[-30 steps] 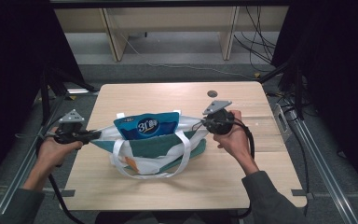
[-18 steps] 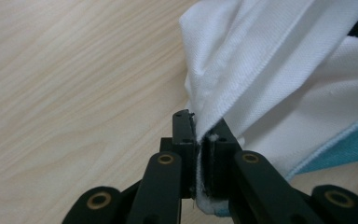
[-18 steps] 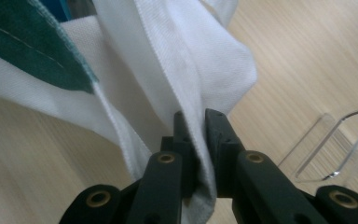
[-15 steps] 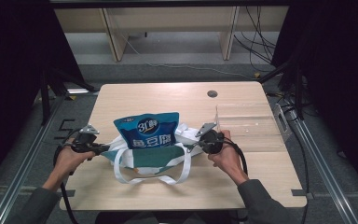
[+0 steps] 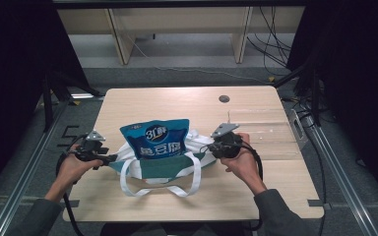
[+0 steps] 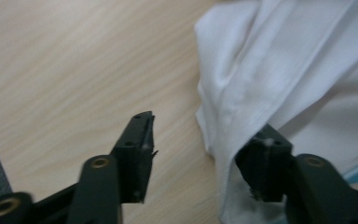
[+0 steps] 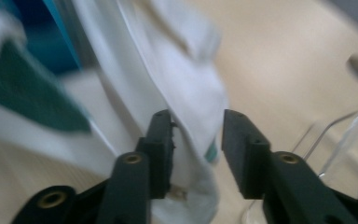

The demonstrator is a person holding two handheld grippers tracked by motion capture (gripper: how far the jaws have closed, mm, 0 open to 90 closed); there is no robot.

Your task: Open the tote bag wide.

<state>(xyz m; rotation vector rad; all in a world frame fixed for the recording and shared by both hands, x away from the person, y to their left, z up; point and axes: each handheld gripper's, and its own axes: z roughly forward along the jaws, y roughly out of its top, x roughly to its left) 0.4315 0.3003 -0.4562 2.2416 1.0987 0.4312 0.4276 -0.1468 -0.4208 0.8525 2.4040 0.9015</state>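
A white and teal tote bag [image 5: 163,168] rests slumped on the wooden table [image 5: 177,104], its white handles [image 5: 128,184] lying flat toward the front. A blue snack packet [image 5: 155,138] stands upright in it. My left gripper [image 5: 109,158] is at the bag's left end and my right gripper [image 5: 205,146] at its right end. Both pairs of jaws have just been opening. In the left gripper view my left gripper [image 6: 200,154] stands open, with the bag's white hem [image 6: 223,140] loose beside one jaw. My right gripper [image 7: 196,140] is open with white cloth [image 7: 186,107] hanging slack between the jaws.
A clear plastic tray [image 5: 268,130] lies on the table right of the bag, close behind my right hand. A round dark hole [image 5: 224,98] sits near the far edge. Bare wood stretches behind the bag and along the front.
Both grippers came down toward the table with the bag's ends, then their jaws opened and let go of the cloth. The bag has sunk and slumped around the packet.
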